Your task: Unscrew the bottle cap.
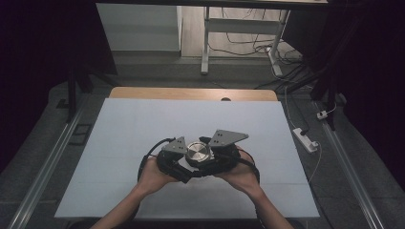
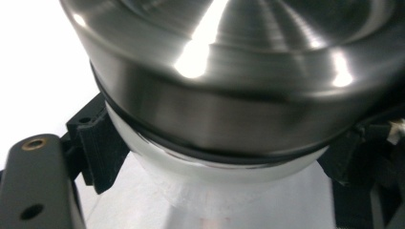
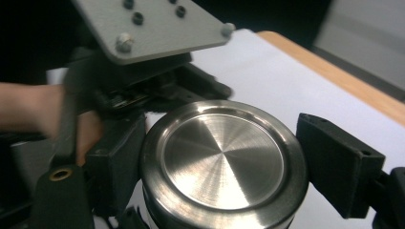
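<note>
Looking down from the high view: steel-lidded container near the front-middle of the white table, left gripper and right gripper meeting around it.

Left gripper view: jaws flanking the white body beneath the lid, contact unclear.

Right gripper view: jaws spread either side of the lid, contents hidden.

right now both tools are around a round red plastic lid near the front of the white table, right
Not quite: the lid is brushed silver metal, not red plastic. The right gripper view shows the round brushed steel lid clearly. The rest holds: the left tool and the right tool sit on either side of it, near the front of the white table.
</note>
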Demonstrator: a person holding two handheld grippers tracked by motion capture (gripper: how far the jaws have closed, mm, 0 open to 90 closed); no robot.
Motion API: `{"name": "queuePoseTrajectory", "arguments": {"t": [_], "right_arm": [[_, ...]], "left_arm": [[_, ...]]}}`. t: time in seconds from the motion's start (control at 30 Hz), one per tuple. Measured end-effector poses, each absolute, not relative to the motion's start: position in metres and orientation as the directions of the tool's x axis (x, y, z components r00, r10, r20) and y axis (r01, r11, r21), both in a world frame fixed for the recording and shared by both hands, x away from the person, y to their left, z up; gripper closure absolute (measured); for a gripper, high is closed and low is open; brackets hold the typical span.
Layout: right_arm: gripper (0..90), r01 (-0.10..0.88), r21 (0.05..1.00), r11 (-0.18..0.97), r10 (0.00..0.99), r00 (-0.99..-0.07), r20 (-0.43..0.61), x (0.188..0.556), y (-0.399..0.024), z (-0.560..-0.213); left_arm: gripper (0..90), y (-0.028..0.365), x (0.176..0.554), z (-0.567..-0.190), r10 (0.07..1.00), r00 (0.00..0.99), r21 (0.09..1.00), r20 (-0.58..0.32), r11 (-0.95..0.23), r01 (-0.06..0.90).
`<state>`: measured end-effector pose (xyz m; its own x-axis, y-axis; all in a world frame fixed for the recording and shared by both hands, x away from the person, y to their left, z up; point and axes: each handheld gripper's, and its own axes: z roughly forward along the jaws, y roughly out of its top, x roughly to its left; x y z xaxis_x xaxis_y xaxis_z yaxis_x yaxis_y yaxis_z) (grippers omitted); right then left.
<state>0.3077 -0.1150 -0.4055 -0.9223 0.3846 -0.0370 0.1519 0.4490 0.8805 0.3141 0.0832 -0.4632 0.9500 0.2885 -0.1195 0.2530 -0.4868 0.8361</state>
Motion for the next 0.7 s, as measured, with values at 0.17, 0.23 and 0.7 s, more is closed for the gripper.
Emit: {"name": "queuePoseTrajectory", "arguments": {"t": [0.17,0.23,0.7], "right_arm": [[19.5,0.121,0.892,0.435,0.176,-0.983,0.048,0.317,-0.13,-0.405],[19.2,0.107,0.894,0.436,0.124,-0.991,0.058,0.318,-0.133,-0.406],[8.4,0.237,0.881,0.409,0.444,-0.895,0.035,0.309,-0.121,-0.397]], "left_arm": [[16.1,0.081,0.312,-0.465,0.136,0.98,0.855,-0.148,-0.48,0.196],[16.1,0.079,0.311,-0.466,0.122,0.981,0.857,-0.148,-0.479,0.189],[16.1,0.084,0.312,-0.46,0.372,0.921,0.84,-0.115,-0.459,0.29]]}}
